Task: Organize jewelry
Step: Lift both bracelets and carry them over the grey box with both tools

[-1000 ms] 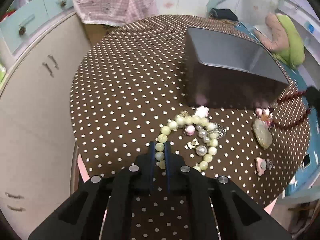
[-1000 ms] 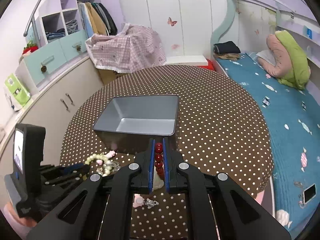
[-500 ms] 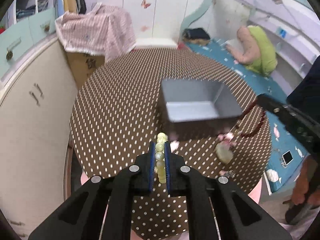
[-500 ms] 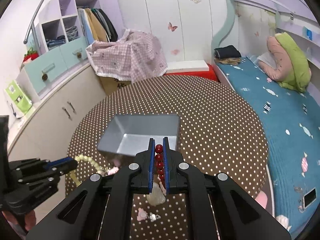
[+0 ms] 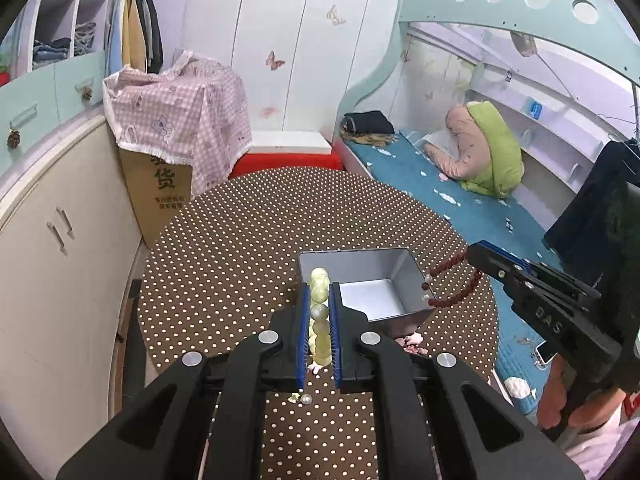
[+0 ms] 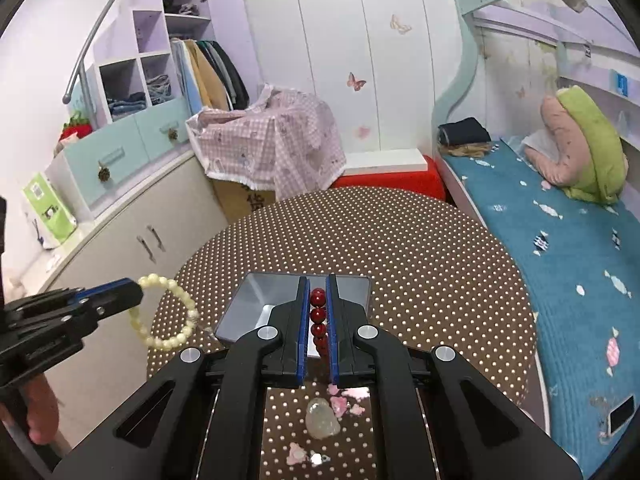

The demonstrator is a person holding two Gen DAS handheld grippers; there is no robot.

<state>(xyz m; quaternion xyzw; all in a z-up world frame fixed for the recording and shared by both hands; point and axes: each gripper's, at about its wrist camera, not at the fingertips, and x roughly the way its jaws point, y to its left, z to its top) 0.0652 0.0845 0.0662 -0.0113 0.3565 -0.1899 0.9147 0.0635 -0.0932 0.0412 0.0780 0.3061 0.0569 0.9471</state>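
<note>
The left tongs (image 5: 320,320), clenched on the pale bead bracelet (image 6: 168,312), and right tongs (image 6: 318,320), clenched on the red bead bracelet (image 5: 452,284), hover above the desk (image 5: 240,240); next, release both into the metal tin (image 5: 372,280) at its near edge.

Both wrist cams ride high above the counter (image 5: 224,264), facing the wardrobe wall; both share the grey tin (image 6: 256,304).
</note>
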